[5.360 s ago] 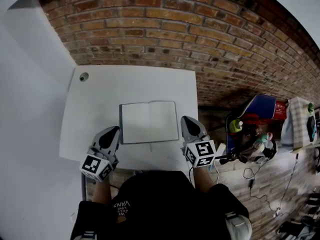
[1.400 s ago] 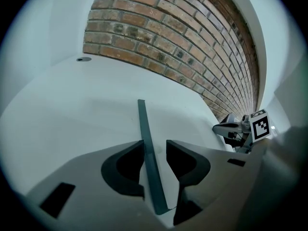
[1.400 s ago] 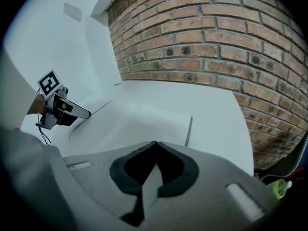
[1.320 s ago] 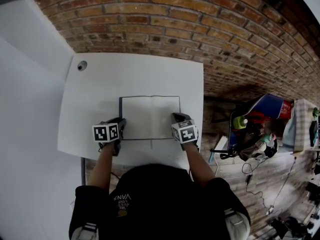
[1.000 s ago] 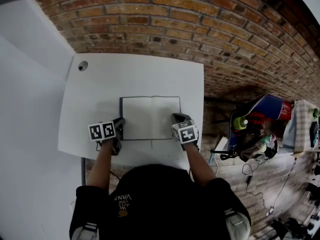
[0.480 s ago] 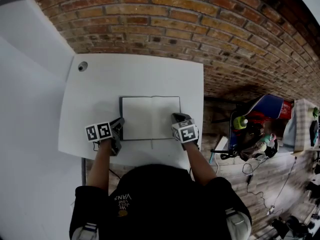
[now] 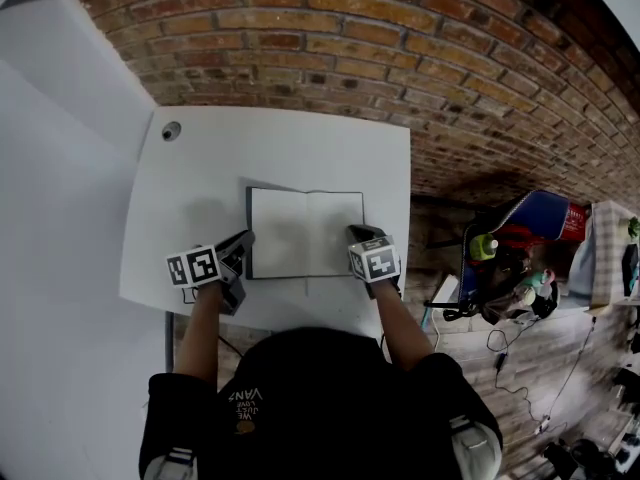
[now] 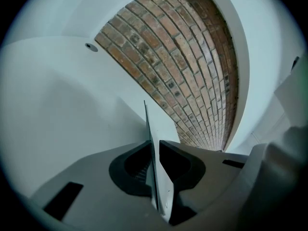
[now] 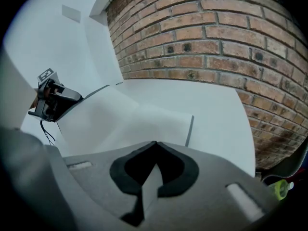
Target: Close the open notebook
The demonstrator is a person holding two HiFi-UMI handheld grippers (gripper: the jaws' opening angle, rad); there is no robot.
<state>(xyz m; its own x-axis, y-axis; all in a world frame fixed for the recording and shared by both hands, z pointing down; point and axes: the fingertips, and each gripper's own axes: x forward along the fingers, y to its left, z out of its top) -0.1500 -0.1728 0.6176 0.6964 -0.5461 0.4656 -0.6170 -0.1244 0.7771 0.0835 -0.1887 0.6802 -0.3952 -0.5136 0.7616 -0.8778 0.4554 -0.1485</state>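
Observation:
The open notebook (image 7: 305, 233) lies with blank white pages on the white table (image 7: 280, 148). My left gripper (image 7: 243, 240) is at its left edge. Its jaws have just been closing, and the left cover's edge (image 8: 147, 124) now stands clamped between them, seen edge-on in the left gripper view (image 8: 153, 146) and raised off the table. My right gripper (image 7: 358, 234) rests at the right page's near corner with its tips together (image 9: 154, 144). The right gripper view shows the pages (image 9: 125, 119) spread ahead, with the left gripper (image 9: 53, 100) lifting the far side.
A brick wall (image 7: 400, 48) runs along the table's far side. A round cable hole (image 7: 172, 129) sits in the far left corner of the table. To the right, below the table's edge, stand a blue bag (image 7: 535, 218) and clutter on the wooden floor.
My left gripper has closed on the notebook's left edge and risen, tilting upward with the cover. The right gripper has stayed where it was.

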